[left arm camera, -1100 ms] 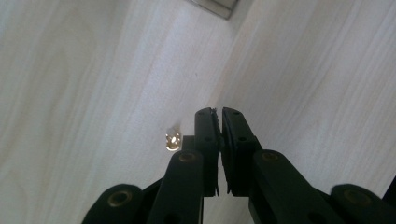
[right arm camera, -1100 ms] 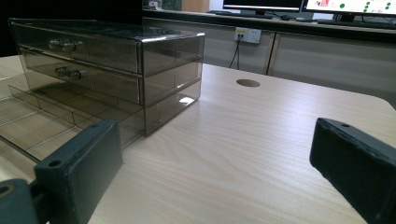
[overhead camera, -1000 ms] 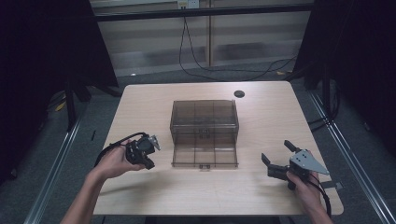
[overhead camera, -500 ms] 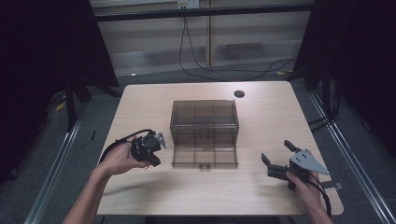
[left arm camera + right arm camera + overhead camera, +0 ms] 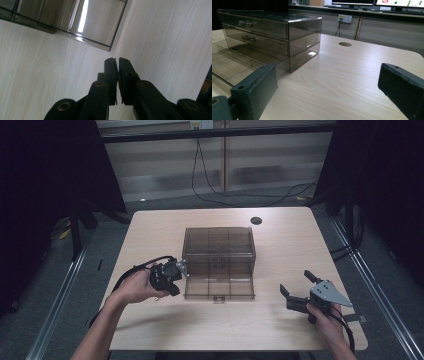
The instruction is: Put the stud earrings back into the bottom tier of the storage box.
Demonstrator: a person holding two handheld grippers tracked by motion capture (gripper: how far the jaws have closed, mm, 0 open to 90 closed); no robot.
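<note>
The drawer box is smoky grey-brown see-through plastic, with small silvery knobs on its drawers. The table is pale wood with fine straight grain and one dark round hole. Both grippers, left and right, are black; the right one carries a grey plate. The floor is dull grey

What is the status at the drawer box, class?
Left tongs shut, empty, beside the smoky transparent plastic drawer box. Right tongs open, apart. Bottom drawer pulled out. Nothing in the way.

Dim surroundings, lit table, glare on drawer box
</note>
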